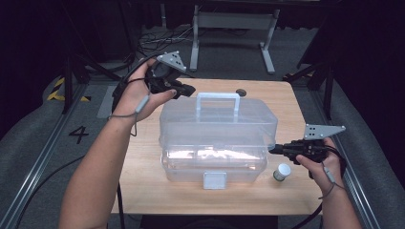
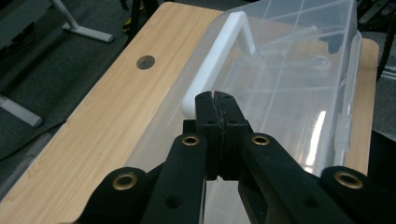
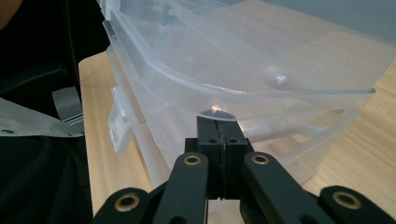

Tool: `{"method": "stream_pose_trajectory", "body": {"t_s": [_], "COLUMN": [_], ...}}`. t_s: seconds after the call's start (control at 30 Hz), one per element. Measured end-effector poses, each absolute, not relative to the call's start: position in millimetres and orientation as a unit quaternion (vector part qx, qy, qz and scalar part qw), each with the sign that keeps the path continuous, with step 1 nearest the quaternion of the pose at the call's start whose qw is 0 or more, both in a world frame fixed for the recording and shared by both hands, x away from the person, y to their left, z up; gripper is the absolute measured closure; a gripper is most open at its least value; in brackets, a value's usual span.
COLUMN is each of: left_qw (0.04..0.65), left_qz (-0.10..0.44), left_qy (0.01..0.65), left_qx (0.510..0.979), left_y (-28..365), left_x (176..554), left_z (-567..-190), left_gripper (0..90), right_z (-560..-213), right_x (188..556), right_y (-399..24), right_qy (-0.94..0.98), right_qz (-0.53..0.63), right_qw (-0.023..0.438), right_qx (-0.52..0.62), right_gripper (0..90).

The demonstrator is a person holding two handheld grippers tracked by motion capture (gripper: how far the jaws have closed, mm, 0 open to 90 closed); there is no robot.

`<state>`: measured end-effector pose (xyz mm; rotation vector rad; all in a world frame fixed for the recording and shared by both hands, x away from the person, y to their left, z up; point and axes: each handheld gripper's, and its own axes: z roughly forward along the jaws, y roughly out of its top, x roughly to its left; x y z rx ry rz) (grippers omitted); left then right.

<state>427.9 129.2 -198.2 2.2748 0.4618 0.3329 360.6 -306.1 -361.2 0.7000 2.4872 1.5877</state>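
High view: clear plastic storage box (image 1: pixel 217 138) sits mid-table on the wooden table (image 1: pixel 143 191), long axis running left–right across the frame, white carry handle (image 1: pixel 218 98) upright on the lid and parallel to that axis, white front latch (image 1: pixel 214 180) facing the person. Lid looks lifted a little at the right end, w/ a gap above the lower tub there. Left gripper (image 1: pixel 187 89) held above the box's far-left corner, forearm reaching in diagonally from bottom left, wrist bent, jaws pointing right toward the handle. Left gripper view: jaws pressed together w/ nothing between, tips just short of the handle's near post (image 2: pixel 189 100); no earlier frame to compare. Right gripper (image 1: pixel 274 150) at the box's right end, hand low and level, jaws pointing left. Right gripper view: jaws together, tips tucked right under the lid's rim (image 3: pixel 261 95); contact can't be told for sure. Small white-capped bottle (image 1: pixel 282 172) stands on the table just beside the right hand (image 1: pixel 317 160), apart from the box.
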Motion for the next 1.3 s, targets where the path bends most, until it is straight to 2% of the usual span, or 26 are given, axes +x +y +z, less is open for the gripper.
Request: {"method": "stream_pose_trajectory", "body": {"t_s": [0.33, 0.9, 1.3], "left_qw": [0.453, 0.483, 0.497], "left_qz": [0.120, 0.115, 0.116], "left_qy": [0.195, 0.216, 0.225], "left_qx": [0.862, 0.841, 0.830], "left_y": [169, 220, 238], "left_x": [410, 375, 355], "left_z": [-203, -230, -249], "left_gripper": [90.0, 90.0, 90.0], "right_z": [-360, -358, -355], "right_x": [361, 360, 360], "right_y": [-306, -305, -305], "right_qy": [0.815, 0.805, 0.796], "right_qz": [0.528, 0.538, 0.546], "right_qw": [0.060, 0.078, 0.094], "right_qx": [0.232, 0.238, 0.242], "right_gripper": [90.0, 90.0, 90.0]}}
